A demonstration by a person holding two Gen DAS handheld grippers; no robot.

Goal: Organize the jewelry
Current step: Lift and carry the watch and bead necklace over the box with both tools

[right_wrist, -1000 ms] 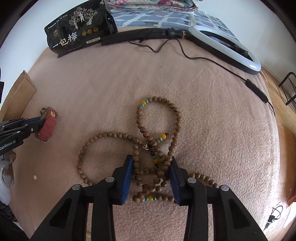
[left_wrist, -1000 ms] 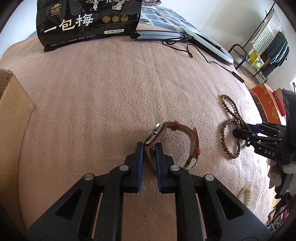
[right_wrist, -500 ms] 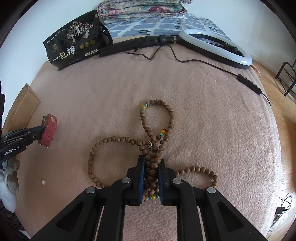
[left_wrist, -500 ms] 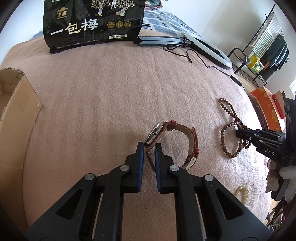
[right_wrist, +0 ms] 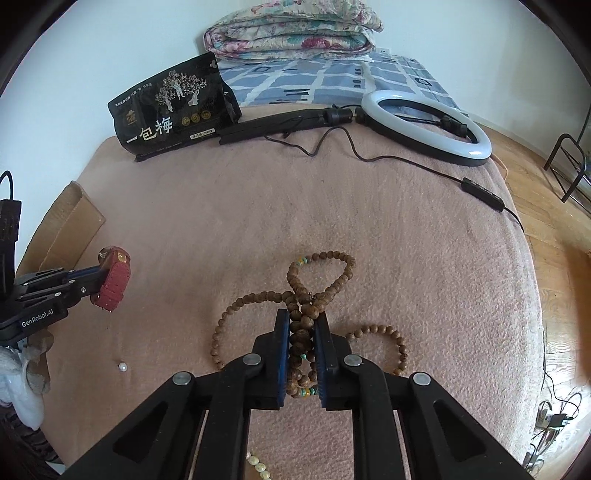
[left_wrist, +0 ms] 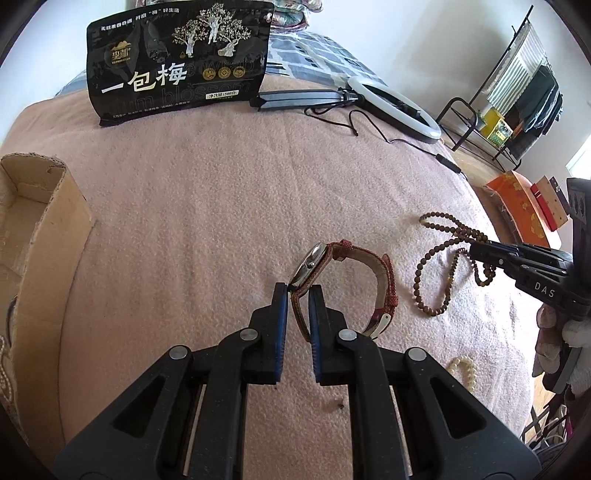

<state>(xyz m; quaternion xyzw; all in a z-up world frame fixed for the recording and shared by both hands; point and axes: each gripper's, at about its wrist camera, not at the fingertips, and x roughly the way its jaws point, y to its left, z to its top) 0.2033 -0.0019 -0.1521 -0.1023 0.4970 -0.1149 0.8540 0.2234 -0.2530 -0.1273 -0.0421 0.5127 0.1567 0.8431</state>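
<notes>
A watch point(left_wrist: 345, 269) with a red-brown strap hangs over the pink blanket, my left gripper point(left_wrist: 298, 295) shut on its strap just below the metal case. From the right wrist view the same watch point(right_wrist: 112, 282) shows at the far left, in the left gripper point(right_wrist: 94, 286). My right gripper point(right_wrist: 302, 325) is shut on a bunch of brown wooden bead strands point(right_wrist: 301, 295); their loops trail on the blanket. In the left wrist view the bead strands point(left_wrist: 436, 258) hang from the right gripper point(left_wrist: 476, 251) at the right edge.
An open cardboard box point(left_wrist: 40, 229) stands at the left. A cream bead bracelet point(left_wrist: 463, 369) and a loose pearl point(right_wrist: 122, 366) lie on the blanket. At the back are a black snack bag point(left_wrist: 177, 62), a ring light point(right_wrist: 428, 129) with its cable, and a folded quilt point(right_wrist: 291, 33).
My right gripper closed on the wooden beads and lifted them, drawing the loops together. My left gripper rose a little with the watch.
</notes>
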